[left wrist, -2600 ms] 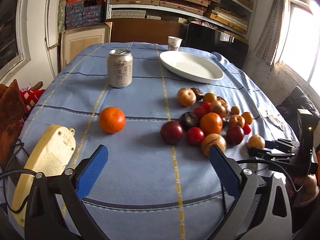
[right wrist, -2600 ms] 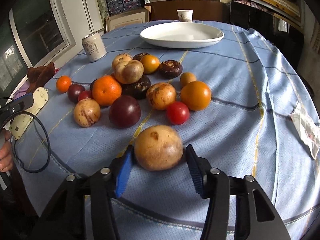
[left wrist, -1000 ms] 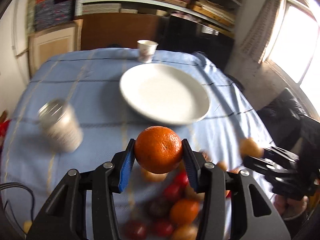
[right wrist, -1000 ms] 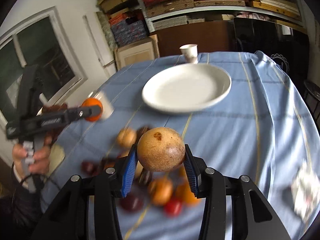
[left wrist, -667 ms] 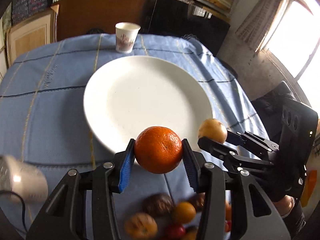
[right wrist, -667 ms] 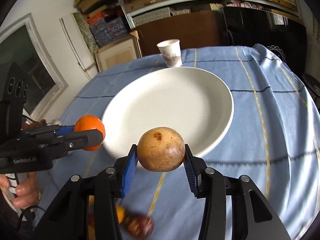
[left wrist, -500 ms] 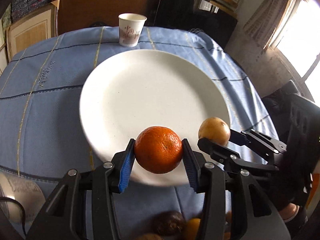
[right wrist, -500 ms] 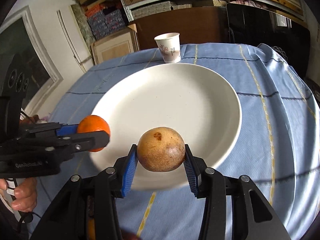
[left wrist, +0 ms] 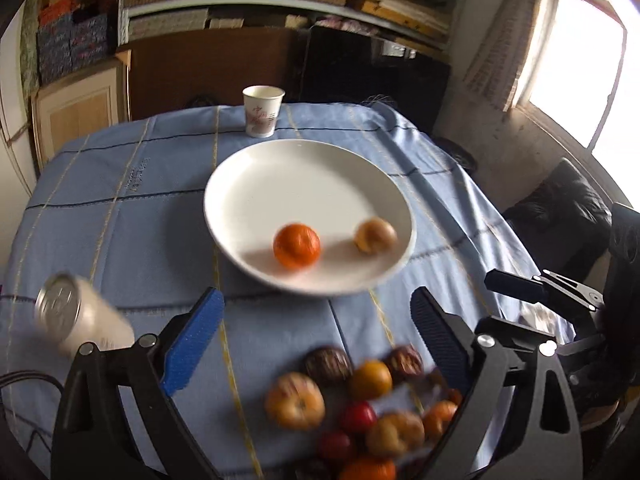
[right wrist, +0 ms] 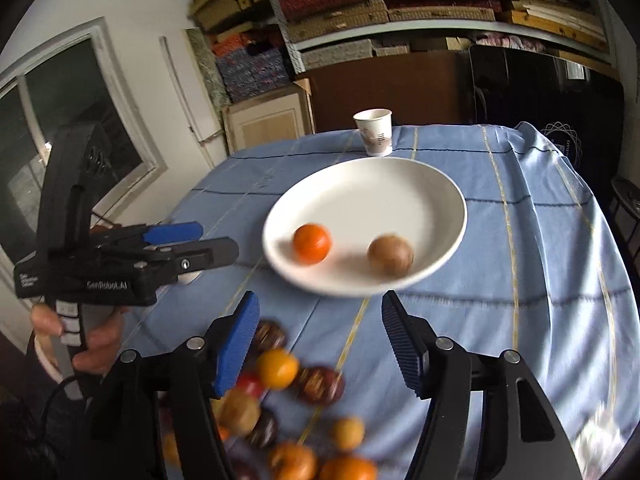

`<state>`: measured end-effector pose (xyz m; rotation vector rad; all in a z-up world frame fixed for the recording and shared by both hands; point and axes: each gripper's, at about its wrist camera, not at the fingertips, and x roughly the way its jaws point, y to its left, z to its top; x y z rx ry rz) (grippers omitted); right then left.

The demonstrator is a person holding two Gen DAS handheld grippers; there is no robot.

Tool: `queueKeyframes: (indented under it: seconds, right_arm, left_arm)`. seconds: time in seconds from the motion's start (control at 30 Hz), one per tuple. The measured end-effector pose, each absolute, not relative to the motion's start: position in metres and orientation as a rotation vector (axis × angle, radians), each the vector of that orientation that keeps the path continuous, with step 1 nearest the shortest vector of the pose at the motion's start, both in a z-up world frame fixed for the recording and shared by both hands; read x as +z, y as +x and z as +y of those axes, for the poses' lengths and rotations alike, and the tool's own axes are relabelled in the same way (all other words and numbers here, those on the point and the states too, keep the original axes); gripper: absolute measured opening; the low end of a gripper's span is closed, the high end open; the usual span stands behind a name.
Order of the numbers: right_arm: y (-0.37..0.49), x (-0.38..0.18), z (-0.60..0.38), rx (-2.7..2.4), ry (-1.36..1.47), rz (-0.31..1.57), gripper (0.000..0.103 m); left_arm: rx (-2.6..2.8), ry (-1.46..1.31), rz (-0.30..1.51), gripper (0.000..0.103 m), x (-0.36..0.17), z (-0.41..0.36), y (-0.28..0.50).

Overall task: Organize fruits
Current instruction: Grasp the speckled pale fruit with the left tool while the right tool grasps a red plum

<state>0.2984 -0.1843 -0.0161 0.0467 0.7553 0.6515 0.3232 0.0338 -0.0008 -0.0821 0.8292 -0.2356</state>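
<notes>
Now both tools hang empty with jaws spread: the left gripper (left wrist: 316,320) and right gripper (right wrist: 318,326). The loose heap of mixed fruits (right wrist: 280,420) lies just below their fingertips, nearer than the round white plate (right wrist: 448,184) ahead.

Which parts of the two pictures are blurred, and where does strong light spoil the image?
Left wrist view: the fruit pile and the can are smeared by motion, the paper cup is sharp, and the window is overexposed. Right wrist view: the fruit pile is blurred, the white plate stays fairly clear, and straight edges bend from the fisheye lens.
</notes>
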Motion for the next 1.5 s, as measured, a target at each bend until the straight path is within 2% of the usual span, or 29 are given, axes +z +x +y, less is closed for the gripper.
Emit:
queueKeyframes:
  seconds: [0.3, 0.37, 0.47, 0.53, 0.6, 0.63, 0.9, 0.97, 1.23, 1.3, 1.5]
  right_arm:
    - [0.191, -0.060, -0.177, 0.661, -0.020, 0.792, 0.062]
    - [0.187, -0.068, -0.171, 0.672, -0.035, 0.818, 0.053]
    - [0.187, -0.077, -0.160, 0.660, -0.069, 0.854, 0.048]
    - [0.187, -0.082, -0.155, 0.655, -0.084, 0.869, 0.048]
    - [0.188, -0.086, -0.153, 0.643, -0.090, 0.888, 0.048]
    - [0.189, -0.088, -0.152, 0.638, -0.089, 0.894, 0.048]
    - [0.194, -0.094, -0.150, 0.636, -0.081, 0.913, 0.048]
    - [0.194, -0.094, -0.150, 0.636, -0.079, 0.914, 0.048]
    - [0.194, -0.094, -0.149, 0.635, -0.090, 0.911, 0.048]
    - [0.194, -0.094, -0.148, 0.635, -0.095, 0.910, 0.048]
    - [0.195, -0.095, -0.150, 0.637, -0.086, 0.913, 0.048]
  left_arm:
    - [-0.341, -0.164, 0.813, 0.094, -0.041, 0.032, 0.190]
    - [-0.301, -0.116, 0.804, 0.094, -0.052, 0.024, 0.171]
    - [-0.264, -0.086, 0.778, 0.093, -0.062, 0.020, 0.154]
    - [-0.261, -0.082, 0.766, 0.088, -0.064, 0.020, 0.149]
    - [-0.297, -0.084, 0.763, 0.077, -0.065, 0.021, 0.147]
    - [-0.306, -0.081, 0.762, 0.075, -0.065, 0.021, 0.145]
    - [-0.319, -0.071, 0.777, 0.072, -0.069, 0.025, 0.148]
    - [-0.354, -0.047, 0.785, 0.065, -0.069, 0.018, 0.146]
    - [-0.347, -0.023, 0.866, 0.059, -0.081, 0.009, 0.152]
    - [-0.347, -0.020, 0.881, 0.052, -0.082, 0.008, 0.152]
    - [-0.346, -0.027, 0.903, 0.050, -0.087, 0.006, 0.155]
